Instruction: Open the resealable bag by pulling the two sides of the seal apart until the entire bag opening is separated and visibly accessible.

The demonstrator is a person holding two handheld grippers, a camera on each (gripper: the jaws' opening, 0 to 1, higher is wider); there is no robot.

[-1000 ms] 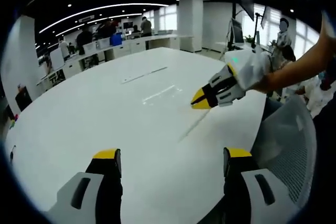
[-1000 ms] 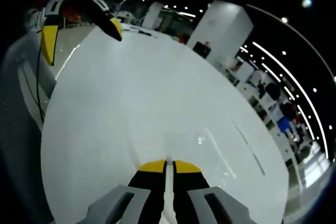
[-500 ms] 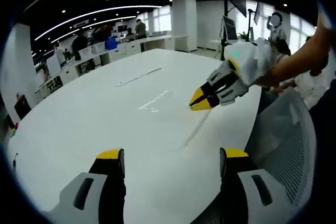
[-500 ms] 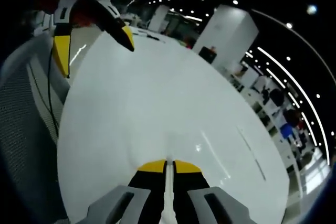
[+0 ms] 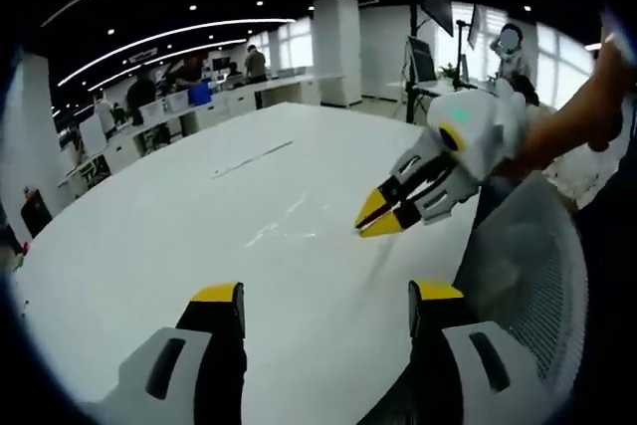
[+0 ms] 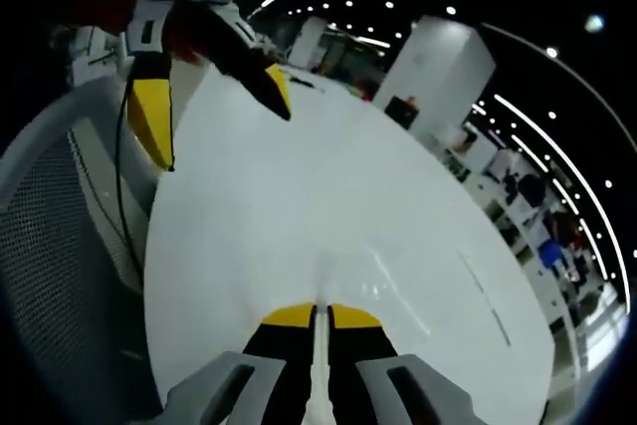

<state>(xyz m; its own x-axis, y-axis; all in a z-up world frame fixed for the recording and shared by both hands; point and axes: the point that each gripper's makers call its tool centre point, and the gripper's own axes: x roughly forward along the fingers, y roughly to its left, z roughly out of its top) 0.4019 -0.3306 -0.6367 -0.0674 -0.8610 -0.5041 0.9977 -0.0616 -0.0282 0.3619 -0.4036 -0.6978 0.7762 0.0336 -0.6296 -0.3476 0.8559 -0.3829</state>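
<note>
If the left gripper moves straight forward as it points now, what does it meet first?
Probably the white table. The open left gripper points over its bare top; the right gripper sits to the right of that line, though depth is unclear.

bag [image 6: 318, 345]: clear, nearly invisible; thin edge pinched between right tool [image 6: 319, 314] tips, hanging above white table [image 6: 328, 206]. Seal state unclear.

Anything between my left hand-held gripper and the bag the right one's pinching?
Nothing visible. The left hand-held gripper is open over bare white table, with open space up to the right hand-held gripper shut on the clear bag.
</note>
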